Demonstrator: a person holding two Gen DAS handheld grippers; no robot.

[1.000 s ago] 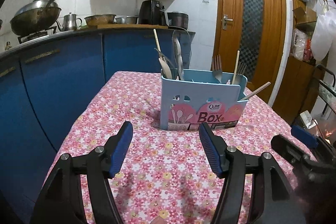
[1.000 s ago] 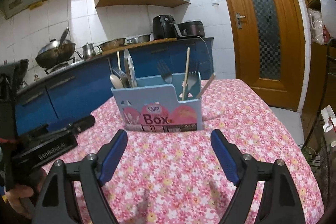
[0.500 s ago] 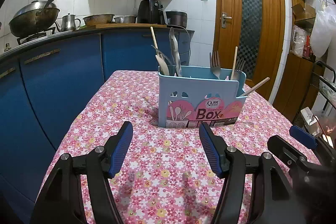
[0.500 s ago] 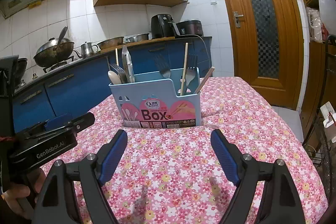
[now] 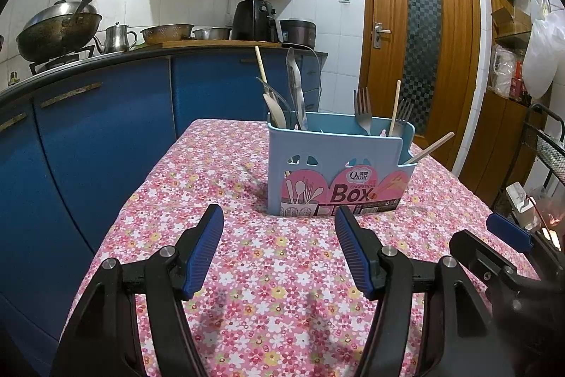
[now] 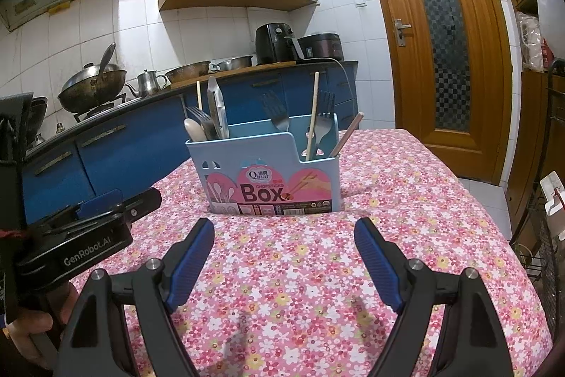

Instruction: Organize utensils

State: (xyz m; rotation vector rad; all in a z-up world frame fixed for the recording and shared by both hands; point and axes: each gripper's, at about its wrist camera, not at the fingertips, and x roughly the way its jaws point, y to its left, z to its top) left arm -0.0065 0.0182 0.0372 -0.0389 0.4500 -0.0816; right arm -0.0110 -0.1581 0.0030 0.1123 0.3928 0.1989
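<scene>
On far half of floral tablecloth [image 5: 282,288]: blue utensil box [image 5: 335,172], forks, spoons, chopsticks sorted upright by compartment. Near, left gripper [image 5: 279,246] and right gripper [image 6: 284,257]: jaws wide, empty, aimed boxward, likely poised for picking.

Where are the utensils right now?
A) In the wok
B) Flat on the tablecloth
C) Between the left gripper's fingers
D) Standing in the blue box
D: forks, chopsticks and a spoon stand in the blue box; both grippers are open and empty.
</scene>
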